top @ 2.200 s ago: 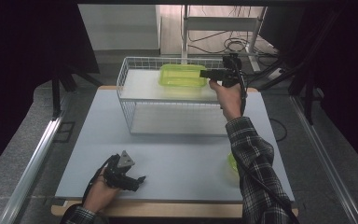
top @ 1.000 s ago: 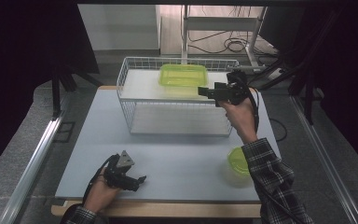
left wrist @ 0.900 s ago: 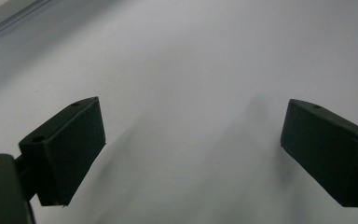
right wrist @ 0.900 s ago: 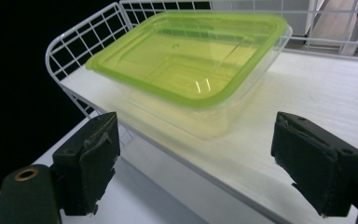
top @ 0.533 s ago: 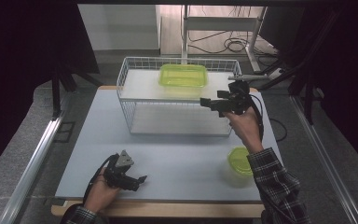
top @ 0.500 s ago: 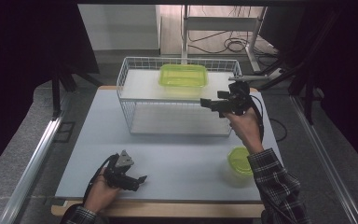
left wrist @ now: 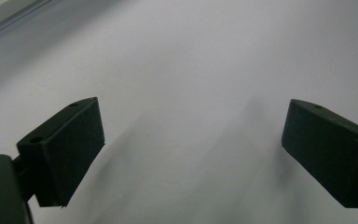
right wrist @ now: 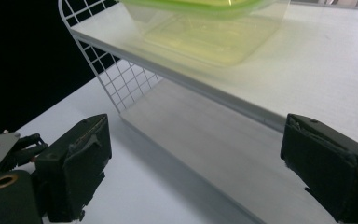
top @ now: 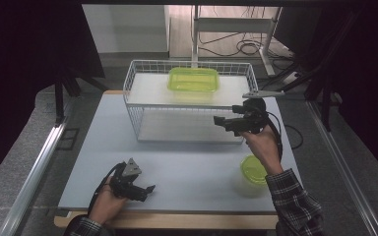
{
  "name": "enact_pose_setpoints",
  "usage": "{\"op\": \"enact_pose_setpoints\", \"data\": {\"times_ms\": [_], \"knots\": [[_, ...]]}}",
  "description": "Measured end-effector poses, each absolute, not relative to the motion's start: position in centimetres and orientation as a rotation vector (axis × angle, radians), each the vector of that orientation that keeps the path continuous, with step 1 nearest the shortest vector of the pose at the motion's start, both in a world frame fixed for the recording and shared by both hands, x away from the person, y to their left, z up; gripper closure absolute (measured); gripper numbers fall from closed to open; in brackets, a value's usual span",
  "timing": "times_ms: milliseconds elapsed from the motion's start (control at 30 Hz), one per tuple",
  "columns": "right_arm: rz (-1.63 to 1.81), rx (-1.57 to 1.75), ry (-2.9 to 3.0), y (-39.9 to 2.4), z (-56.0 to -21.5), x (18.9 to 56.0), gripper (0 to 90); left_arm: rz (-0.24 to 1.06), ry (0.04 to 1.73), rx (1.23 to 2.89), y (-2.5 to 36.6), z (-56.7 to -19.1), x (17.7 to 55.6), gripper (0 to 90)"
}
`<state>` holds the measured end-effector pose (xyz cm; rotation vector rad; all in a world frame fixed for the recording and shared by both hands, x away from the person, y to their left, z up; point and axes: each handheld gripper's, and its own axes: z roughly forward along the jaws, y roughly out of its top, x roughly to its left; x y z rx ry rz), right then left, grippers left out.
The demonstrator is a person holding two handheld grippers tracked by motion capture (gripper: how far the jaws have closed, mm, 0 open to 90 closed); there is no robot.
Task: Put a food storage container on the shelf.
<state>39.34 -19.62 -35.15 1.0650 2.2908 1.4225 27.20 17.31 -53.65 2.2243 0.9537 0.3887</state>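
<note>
Right gripper (top: 225,123) drawn back from the wire basket (top: 142,98), jaws just opening, empty, green-lidded container (top: 193,79) left inside, well beyond them; left gripper (left wrist: 191,154) jaws released over bare worktop (left wrist: 191,56); right gripper view, container (right wrist: 205,28) above and past the spread jaws.

- In the right gripper view the green-lidded container (right wrist: 205,28) is cut off by the top edge — its lid shows as a thin strip, and how far it runs back cannot be told
- The wire basket (right wrist: 121,88) in that view is cut off too: one corner of its mesh shows, the far walls lie beyond the frame
- In the high view the round green-lidded tub (top: 254,170) near the right edge of the table (top: 187,172) is partly covered by the person's right wrist
- The right gripper (top: 225,123) looks small and dark from above — its fingertips are hard to make out
- The left gripper (left wrist: 191,149) shows bare table between its wide-apart jaws; the picture is soft
</note>
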Motion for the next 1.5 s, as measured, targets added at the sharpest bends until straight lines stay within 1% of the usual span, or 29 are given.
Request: {"op": "enact_pose_setpoints", "data": {"times_ms": [367, 733, 1500], "knots": [[1.354, 1.024, 2.303, -20.1, -36.9, 37.7, 8.2, 0.393, 0.957, 2.23, 17.3, -53.7, 27.2, 5.6], [1.314, 1.05, 2.301, -22.0, -38.9, 36.1, 8.3, 0.394, 0.962, 2.221, 17.3, -53.6, 27.2, 6.0], [1.22, 1.086, 2.295, -24.8, -42.1, 33.3, 8.4, 0.399, 0.96, 2.226, 17.3, -53.7, 27.2, 5.9]]}}
